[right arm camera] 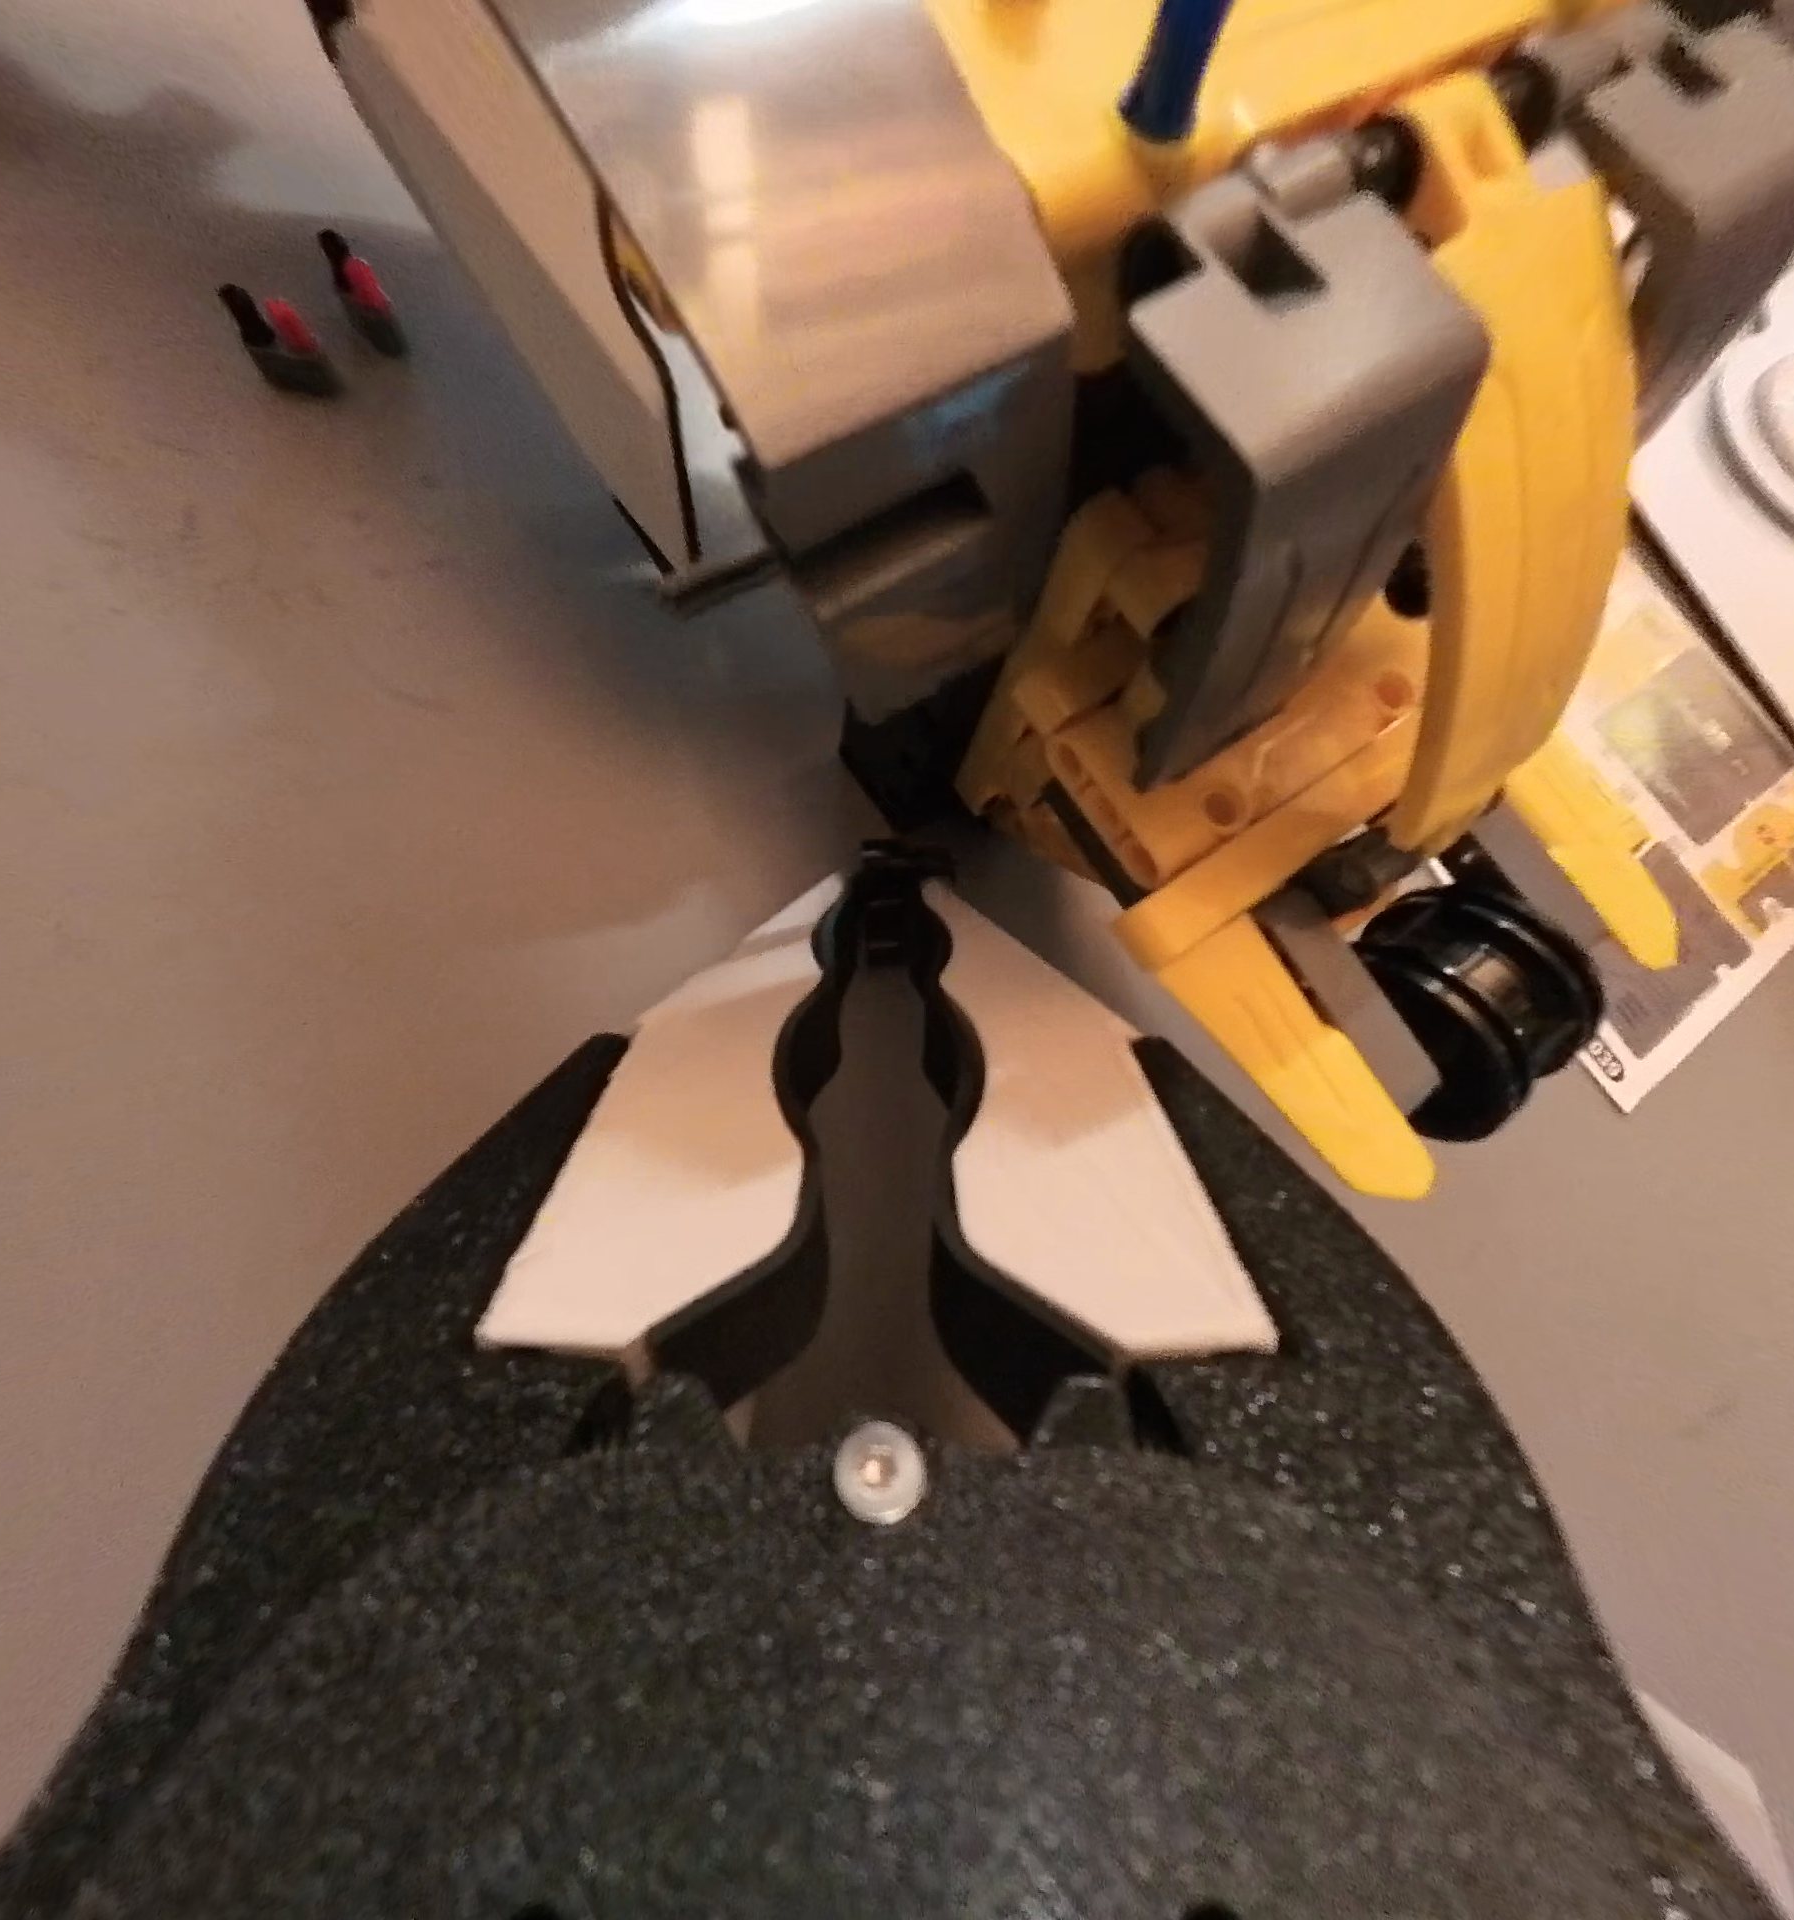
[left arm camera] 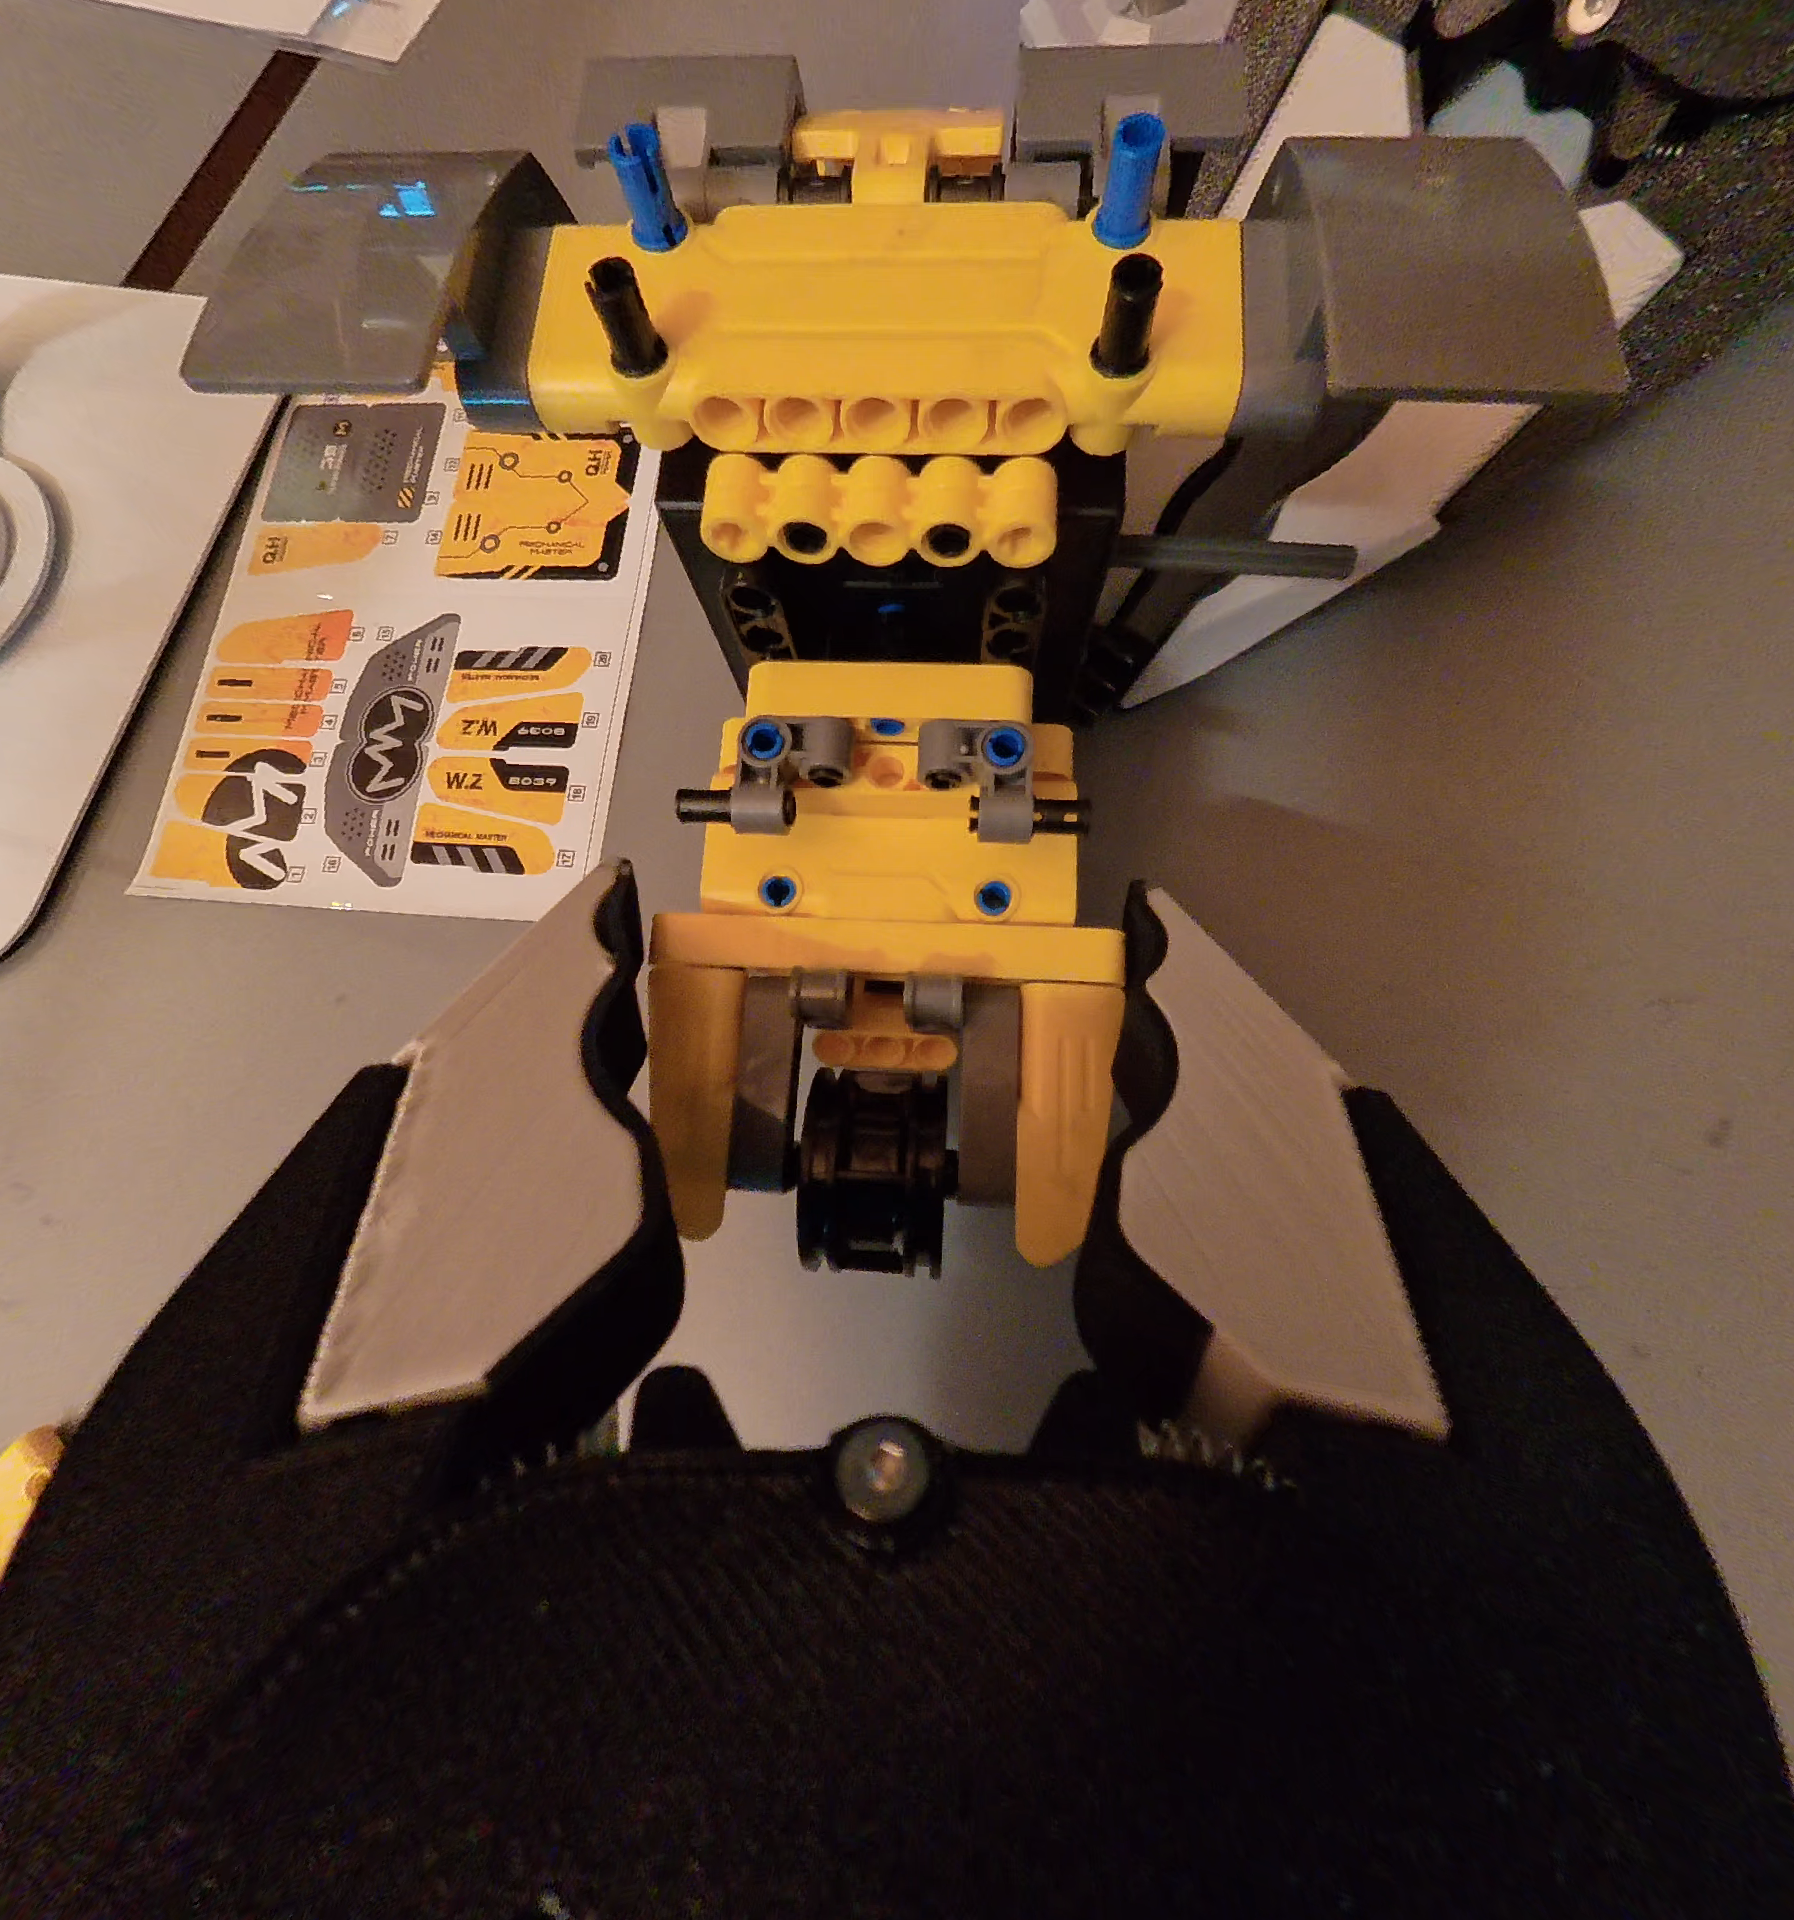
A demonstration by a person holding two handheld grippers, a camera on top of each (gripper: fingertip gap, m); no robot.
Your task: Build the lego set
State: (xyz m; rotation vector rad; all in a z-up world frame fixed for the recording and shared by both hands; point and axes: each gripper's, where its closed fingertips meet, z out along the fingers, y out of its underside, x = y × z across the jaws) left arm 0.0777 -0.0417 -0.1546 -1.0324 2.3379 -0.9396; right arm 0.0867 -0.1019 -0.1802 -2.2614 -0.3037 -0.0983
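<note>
Left wrist view shows me the yellow brick-built vehicle model (left arm camera: 888,810) standing on the grey table (left arm camera: 1495,935), its narrow end pointing back toward my camera. My left gripper (left arm camera: 877,935) is clamped on that narrow end: both dark inner pads press against the yellow side panels, with the model's small black wheel (left arm camera: 869,1184) hanging in the gap between the fingers. Farther up the model I see two blue pins (left arm camera: 1132,177) and two black pins (left arm camera: 1127,312) standing up from a wide yellow beam, with grey curved panels (left arm camera: 1444,270) out on each side. Right wrist view is blurred, but I can make out my right gripper (right arm camera: 893,873) with its tips drawn nearly together on a small black toothed part (right arm camera: 893,883) that sits right against the underside of the model; whether that part is joined to the model I cannot tell. From this side the left gripper's pale finger (right arm camera: 664,291) shows large beside the model. Just left of the model in the left wrist view lies a sticker sheet (left arm camera: 394,665) in yellow, black and grey, and beyond it a white moulded tray (left arm camera: 93,582). Well apart on the table in the right wrist view sit two small dark pieces with red tops (right arm camera: 311,312).
</note>
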